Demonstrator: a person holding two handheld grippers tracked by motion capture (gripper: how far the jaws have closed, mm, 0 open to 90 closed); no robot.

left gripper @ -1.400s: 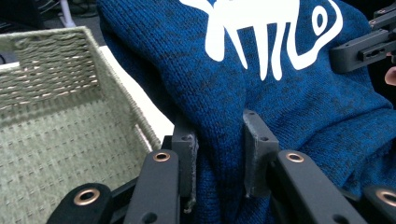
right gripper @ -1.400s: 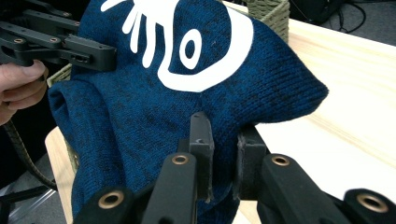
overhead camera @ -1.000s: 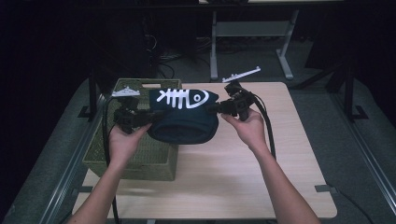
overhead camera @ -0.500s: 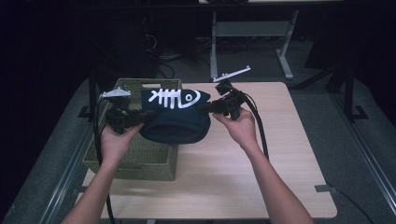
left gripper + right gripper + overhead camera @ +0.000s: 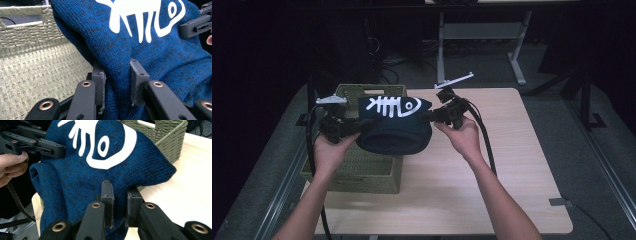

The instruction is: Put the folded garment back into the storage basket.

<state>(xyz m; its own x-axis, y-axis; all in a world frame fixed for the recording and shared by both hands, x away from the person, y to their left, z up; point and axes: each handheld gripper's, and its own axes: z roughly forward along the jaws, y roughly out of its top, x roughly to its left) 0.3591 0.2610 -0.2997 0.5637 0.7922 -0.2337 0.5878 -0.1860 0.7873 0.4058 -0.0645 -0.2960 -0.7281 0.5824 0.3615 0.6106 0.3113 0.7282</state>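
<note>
Table point(image 5: 512, 165): light wood top, set on a grey floor; dark surroundings behind.

Basket point(image 5: 362, 170): green woven, rectangular, with cut-out handles; sits at the table's left edge. In the left gripper view its woven wall point(image 5: 37, 62) lies behind and below the garment; in the right gripper view its corner point(image 5: 165, 137) shows behind the garment.

Sweater point(image 5: 394, 127): dark blue knit, folded into a thick bundle, white fish-skeleton print point(image 5: 392, 106) on the upper face. Held in the air between the two grippers, over the right part of the basket and the table edge beside it. Knit texture and print visible in the left gripper view point(image 5: 155, 50) and the right gripper view point(image 5: 105, 162).

Left gripper point(image 5: 357, 127): held in the person's left hand point(image 5: 329, 150), at the sweater's left end. Jaws narrowed onto a fold of the knit point(image 5: 117, 82), cloth pinched between both pads.

Right gripper point(image 5: 428, 117): held in the person's right hand point(image 5: 464, 137), at the sweater's right end. Jaws nearly closed on a fold of the fabric point(image 5: 120, 207), cloth bunched between them. Black cable point(image 5: 484, 145) trails along the right forearm.
</note>
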